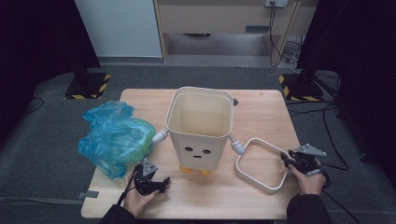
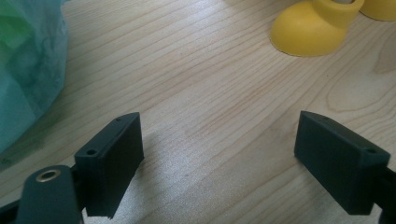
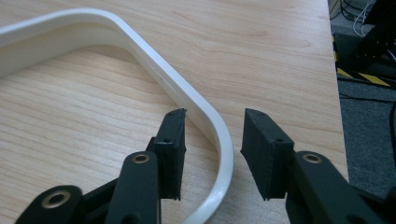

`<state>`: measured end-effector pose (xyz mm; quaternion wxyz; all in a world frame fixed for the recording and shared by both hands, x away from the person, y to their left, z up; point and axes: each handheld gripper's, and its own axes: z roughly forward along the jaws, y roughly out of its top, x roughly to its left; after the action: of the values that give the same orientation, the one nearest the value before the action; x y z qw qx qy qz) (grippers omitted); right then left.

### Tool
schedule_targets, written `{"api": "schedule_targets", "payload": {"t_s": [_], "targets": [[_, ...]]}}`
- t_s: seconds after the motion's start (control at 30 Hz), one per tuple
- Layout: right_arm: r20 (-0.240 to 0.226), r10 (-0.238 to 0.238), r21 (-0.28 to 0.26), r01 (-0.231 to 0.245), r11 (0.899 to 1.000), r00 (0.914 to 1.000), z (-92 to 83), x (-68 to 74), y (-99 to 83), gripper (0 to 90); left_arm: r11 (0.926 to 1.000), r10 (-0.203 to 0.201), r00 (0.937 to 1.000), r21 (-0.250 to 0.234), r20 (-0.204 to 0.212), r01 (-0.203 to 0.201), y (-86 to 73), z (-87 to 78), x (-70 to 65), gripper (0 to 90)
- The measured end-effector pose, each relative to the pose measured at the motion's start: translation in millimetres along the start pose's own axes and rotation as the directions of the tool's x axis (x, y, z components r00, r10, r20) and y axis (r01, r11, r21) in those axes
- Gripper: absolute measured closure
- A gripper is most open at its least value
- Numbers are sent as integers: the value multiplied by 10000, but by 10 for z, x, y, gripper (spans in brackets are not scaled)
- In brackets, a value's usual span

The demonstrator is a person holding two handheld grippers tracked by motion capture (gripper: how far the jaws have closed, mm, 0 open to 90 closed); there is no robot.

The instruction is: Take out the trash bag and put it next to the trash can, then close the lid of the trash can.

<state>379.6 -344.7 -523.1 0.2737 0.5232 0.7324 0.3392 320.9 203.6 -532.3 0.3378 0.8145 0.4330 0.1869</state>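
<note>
A cream bin [image 1: 201, 135] with a small face, stub arms and yellow feet [image 1: 187, 170] stands upright and empty in the middle of the wooden table [image 1: 261, 107]. A white rounded-square ring [image 1: 239, 167] lies flat to its right. My right gripper [image 1: 286, 161] is at the ring's right corner. In the right gripper view its jaws straddle the ring's [image 3: 189, 100] curved band, and the right gripper [image 3: 212, 126] is open, with gaps on both sides. My left gripper [image 1: 163, 183] sits low in front of the bin's left side. The left gripper [image 2: 219, 154] is open wide over bare wood, with a yellow foot [image 2: 310, 28] ahead.
A crumpled blue plastic bag [image 1: 114, 135] with something green inside lies at the table's left, close to my left gripper, and the bag [image 2: 28, 65] edges the left gripper view. The table's right edge [image 3: 337, 107] is near my right gripper. Black stands [image 1: 86, 84] and cables sit on the floor beyond.
</note>
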Motion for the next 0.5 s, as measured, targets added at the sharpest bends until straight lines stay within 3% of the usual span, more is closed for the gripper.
{"api": "schedule_targets", "payload": {"t_s": [0.3,0.5], "targets": [[-5,-238,556,238,9982,9997,70,-20,-6,724,9996,-245,9997,-110,-30,244,4,48,46,88],[27,-338,647,336,9973,9994,91,-18,2,795,9995,-327,9994,-59,-85,326,10,57,50,71]]}}
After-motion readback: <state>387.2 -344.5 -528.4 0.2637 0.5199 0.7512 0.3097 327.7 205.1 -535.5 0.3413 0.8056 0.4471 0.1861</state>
